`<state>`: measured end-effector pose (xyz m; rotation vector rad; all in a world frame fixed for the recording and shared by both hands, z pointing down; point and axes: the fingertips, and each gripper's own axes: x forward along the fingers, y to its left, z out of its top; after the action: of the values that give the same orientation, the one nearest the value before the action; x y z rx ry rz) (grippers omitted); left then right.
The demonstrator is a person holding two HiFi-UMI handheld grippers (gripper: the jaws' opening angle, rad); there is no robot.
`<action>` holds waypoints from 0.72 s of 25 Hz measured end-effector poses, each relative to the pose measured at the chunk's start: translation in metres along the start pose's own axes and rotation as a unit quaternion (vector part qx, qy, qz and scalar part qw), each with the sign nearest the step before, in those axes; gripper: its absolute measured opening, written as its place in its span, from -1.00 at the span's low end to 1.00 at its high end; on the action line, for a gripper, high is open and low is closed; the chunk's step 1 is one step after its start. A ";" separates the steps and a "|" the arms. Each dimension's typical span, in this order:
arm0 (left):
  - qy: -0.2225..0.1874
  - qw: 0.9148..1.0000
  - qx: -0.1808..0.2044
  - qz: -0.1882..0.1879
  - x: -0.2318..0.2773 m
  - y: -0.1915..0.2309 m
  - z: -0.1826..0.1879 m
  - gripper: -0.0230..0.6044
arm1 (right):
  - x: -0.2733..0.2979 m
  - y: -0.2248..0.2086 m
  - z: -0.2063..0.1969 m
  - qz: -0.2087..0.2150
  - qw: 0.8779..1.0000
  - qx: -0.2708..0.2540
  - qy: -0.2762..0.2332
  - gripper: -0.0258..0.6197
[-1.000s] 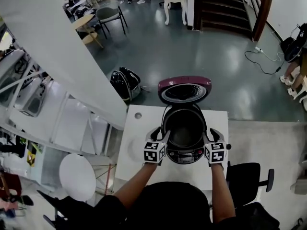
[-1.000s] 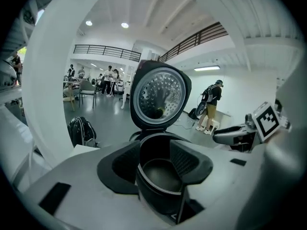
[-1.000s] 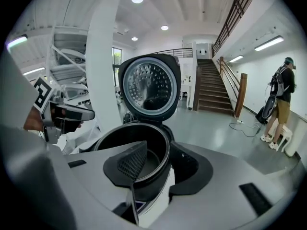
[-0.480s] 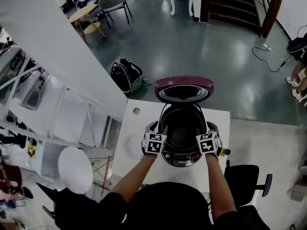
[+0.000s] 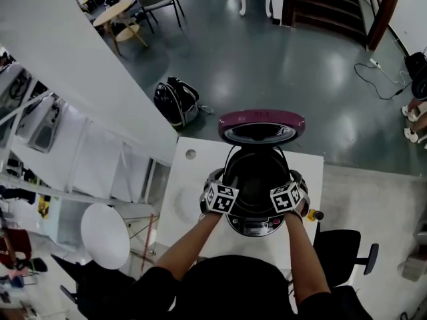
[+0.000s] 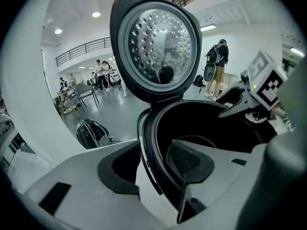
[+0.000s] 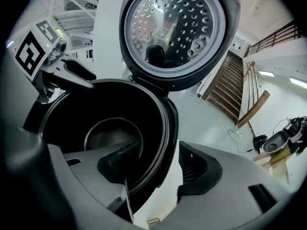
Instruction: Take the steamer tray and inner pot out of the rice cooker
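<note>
The person wears a black short-sleeved top (image 5: pixel 227 289). The left gripper (image 6: pixel 153 169) and right gripper (image 7: pixel 160 169) match: pale grey jaws, black ribbed pads (image 6: pixel 187 161), and a cube (image 5: pixel 221 199) bearing black-and-white square markers.

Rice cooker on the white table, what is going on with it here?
A person stands over the round black rice cooker, its maroon lid raised, on the white table. The left tool and the right tool are at opposite sides of it. Each straddles the dark rim, one jaw inside and one outside; the jaws have just been opening and press on nothing. What looks like the dark inner pot sits inside.
</note>
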<state>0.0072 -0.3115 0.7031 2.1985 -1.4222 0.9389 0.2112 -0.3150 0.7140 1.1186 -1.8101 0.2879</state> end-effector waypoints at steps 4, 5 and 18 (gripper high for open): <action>0.010 1.000 -0.003 0.006 0.008 0.001 -0.006 -0.29 | 0.010 -0.001 -0.009 -0.010 1.000 -0.019 0.017 -0.22; 0.008 1.000 -0.006 0.007 0.010 0.001 -0.006 -0.29 | 0.011 -0.002 -0.011 -0.012 1.000 -0.018 0.017 -0.22; 0.006 0.999 -0.026 0.019 0.003 0.005 0.000 -0.48 | 0.004 -0.003 0.000 -0.028 0.998 -0.050 0.013 -0.22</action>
<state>0.0036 -0.3149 0.7049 2.1326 -1.4698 0.9163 0.2136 -0.3191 0.7167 1.0888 -1.7478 0.1758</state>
